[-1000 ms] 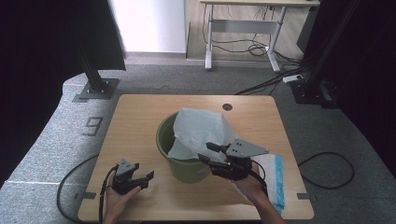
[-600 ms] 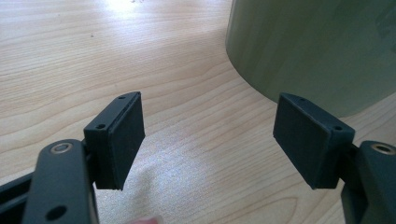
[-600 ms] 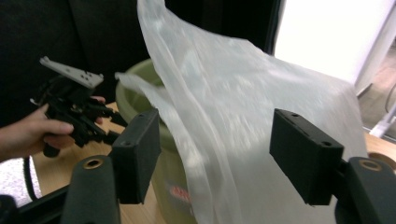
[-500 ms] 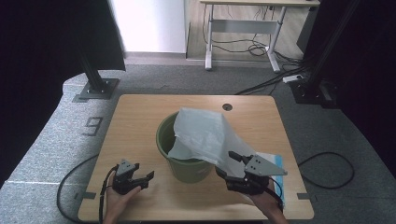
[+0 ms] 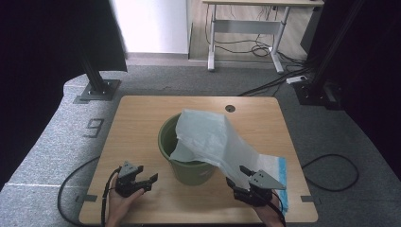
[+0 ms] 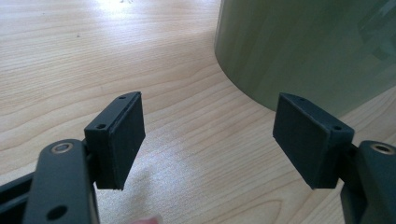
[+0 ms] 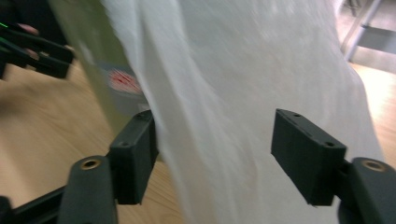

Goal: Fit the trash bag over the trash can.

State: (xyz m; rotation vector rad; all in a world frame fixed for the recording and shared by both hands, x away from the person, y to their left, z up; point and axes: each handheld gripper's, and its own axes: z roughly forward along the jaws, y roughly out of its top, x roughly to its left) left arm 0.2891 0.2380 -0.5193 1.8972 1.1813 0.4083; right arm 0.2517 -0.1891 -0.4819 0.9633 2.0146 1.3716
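right gripper point(image 5: 247, 176): dropped to lower right since a second ago, jaws just reopened, astride white bag point(image 5: 215, 137) | bag half-draped over green bin point(image 5: 187, 163) | left gripper point(image 5: 142, 178): open, idle

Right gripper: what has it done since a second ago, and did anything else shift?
The right gripper came down from the rim of the green bin toward the near right table edge, and the white bag now trails from the bin down to it. Its jaws have just been opening and closing; they stand open with the bag between them, not pinched. The left gripper, open, and the bin stayed put.
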